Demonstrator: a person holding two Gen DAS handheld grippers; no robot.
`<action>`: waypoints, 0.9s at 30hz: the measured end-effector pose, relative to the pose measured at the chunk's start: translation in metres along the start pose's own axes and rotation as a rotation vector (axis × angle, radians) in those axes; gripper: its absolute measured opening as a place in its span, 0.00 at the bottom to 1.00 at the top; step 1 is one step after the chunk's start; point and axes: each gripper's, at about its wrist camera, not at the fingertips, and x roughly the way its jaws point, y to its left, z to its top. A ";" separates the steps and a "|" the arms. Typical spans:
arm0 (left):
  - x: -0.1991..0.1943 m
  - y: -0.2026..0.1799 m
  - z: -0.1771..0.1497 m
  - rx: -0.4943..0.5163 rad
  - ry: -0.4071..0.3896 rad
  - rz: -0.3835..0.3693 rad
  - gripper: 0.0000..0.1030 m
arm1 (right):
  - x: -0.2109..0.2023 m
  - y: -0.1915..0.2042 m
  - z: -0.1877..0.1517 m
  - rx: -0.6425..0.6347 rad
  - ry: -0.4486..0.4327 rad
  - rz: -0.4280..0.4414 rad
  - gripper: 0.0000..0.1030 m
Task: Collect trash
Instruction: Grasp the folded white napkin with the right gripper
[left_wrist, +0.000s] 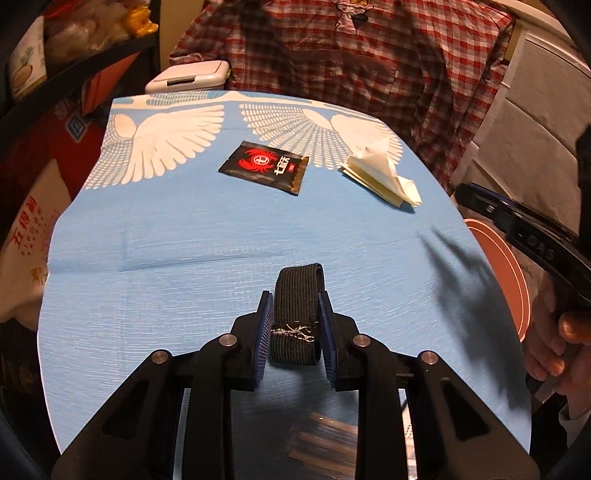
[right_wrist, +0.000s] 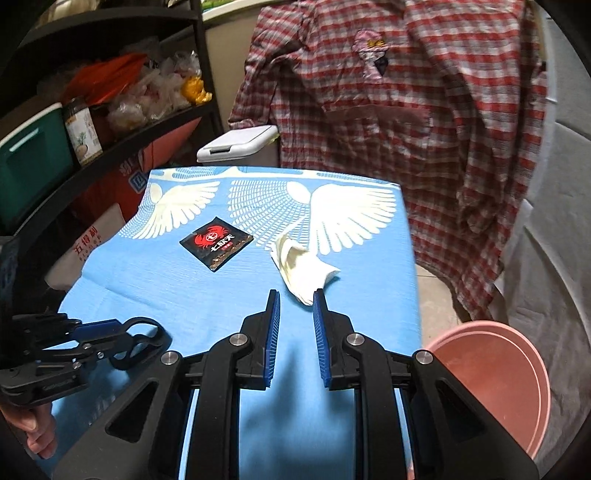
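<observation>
Left wrist: left gripper (left_wrist: 295, 317) clamps a black ribbed elastic band loop (left_wrist: 297, 314); black crab-print sachet (left_wrist: 264, 166) and crumpled white tissue (left_wrist: 380, 175) lie uncollected on the blue bird-print tablecloth (left_wrist: 166, 258).

Right wrist: right gripper (right_wrist: 295, 314) empty, jaws apart, nearing the tissue; pink round bin (right_wrist: 491, 387) beside table, nothing visibly binned.

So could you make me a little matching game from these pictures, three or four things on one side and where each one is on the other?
Things:
1. black elastic band
2. black packet with a red crab
3. crumpled white tissue
4. pink basin

Places:
A. beside the table, below its right edge
B. between the left gripper's pads
C. flat on the blue cloth, near the white wing print
D. on the cloth just beyond the empty right gripper

Pairs: 1-B, 2-C, 3-D, 4-A
</observation>
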 end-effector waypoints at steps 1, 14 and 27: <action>0.001 0.001 0.000 0.000 0.006 -0.006 0.24 | 0.006 0.002 0.002 -0.012 0.004 0.001 0.20; 0.008 0.000 -0.003 0.014 0.040 -0.033 0.33 | 0.065 0.007 0.013 -0.073 0.083 -0.027 0.29; -0.002 -0.004 0.003 0.027 0.012 -0.022 0.23 | 0.061 0.009 0.012 -0.087 0.080 -0.030 0.01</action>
